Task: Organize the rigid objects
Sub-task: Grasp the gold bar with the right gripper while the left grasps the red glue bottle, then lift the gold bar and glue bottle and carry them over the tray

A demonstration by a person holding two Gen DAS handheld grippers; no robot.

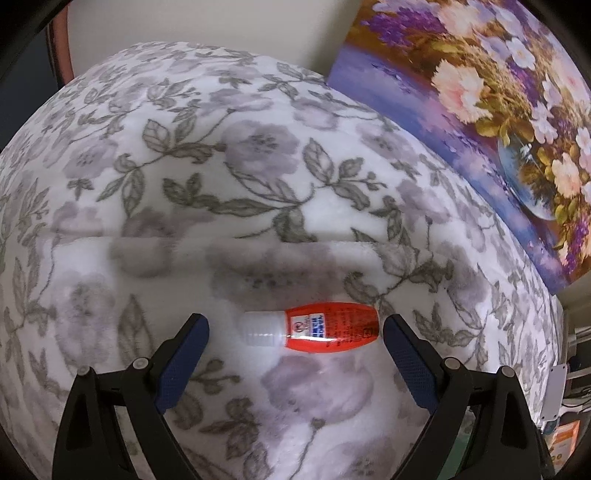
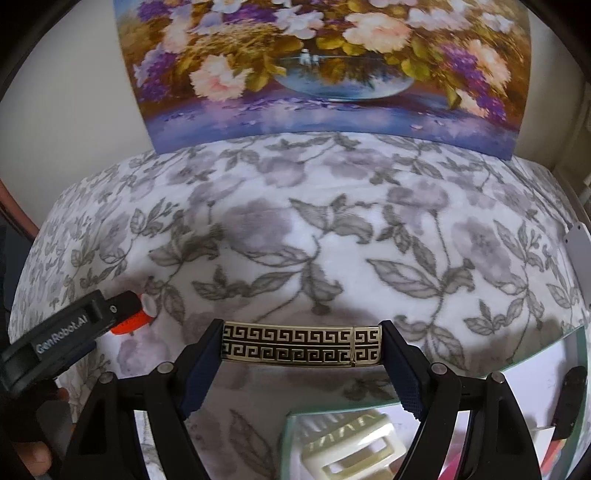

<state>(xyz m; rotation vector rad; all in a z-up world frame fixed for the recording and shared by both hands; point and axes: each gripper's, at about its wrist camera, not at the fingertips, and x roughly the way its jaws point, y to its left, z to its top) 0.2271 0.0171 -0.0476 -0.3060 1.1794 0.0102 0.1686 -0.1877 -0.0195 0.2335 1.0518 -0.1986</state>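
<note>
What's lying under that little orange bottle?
The orange bottle lies on a floral blanket. Whatever is beneath the blanket is covered and cannot be seen.

Floral blanket (image 1: 258, 177): white plush, grey leaf and mauve blossom print, covers the work surface across both views; a shallow crease runs across it in the left wrist view.

Flower painting (image 2: 321, 66): canvas of pink and white blooms in a blue bowl, purple ground. It stands at 12 o'clock in the right wrist view, lower edge touching the blanket's far side; at 2 o'clock in the left wrist view.

Pale wall (image 1: 207, 26) behind the painting.

Glass panel (image 2: 535, 354) at 5 o'clock, right wrist view, overlapping the blanket's near edge. Cream slotted plastic piece (image 2: 351, 446) under it; kind unclear.
</note>
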